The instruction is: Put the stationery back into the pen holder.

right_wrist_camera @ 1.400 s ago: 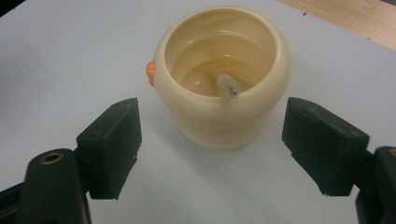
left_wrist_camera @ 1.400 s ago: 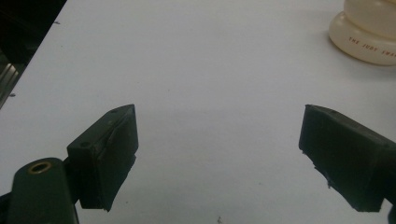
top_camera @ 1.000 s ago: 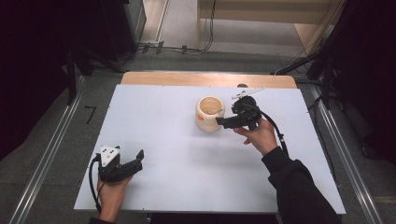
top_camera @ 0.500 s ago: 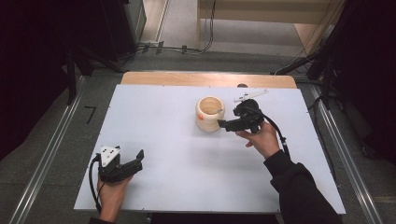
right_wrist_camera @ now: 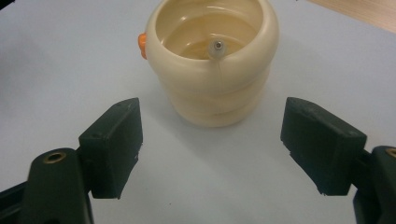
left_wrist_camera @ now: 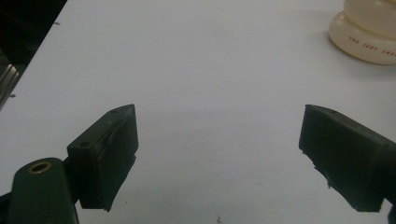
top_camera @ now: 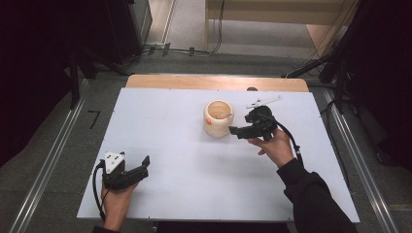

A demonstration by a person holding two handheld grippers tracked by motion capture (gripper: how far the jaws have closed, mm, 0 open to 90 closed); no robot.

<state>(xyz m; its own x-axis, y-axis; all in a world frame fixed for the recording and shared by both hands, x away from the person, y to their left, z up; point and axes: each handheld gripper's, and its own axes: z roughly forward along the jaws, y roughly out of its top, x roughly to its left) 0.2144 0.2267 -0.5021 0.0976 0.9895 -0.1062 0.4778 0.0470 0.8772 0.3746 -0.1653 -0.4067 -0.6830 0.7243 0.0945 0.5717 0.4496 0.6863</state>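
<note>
Up close, cream ribbed cup (right_wrist_camera: 214,60) before right gripper (right_wrist_camera: 212,149), jaws apart, left gripper (left_wrist_camera: 219,158) likewise spread.

white table (top_camera: 184,194) | wooden strip (top_camera: 194,81) at far edge; grey floor (top_camera: 58,141)

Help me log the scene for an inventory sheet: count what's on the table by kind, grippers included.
Cream ribbed pot: 1
White thin tool near the table's far edge: 1
Handheld grippers: 2, the left gripper and the right gripper, both with fingers apart
Total: 4
</note>
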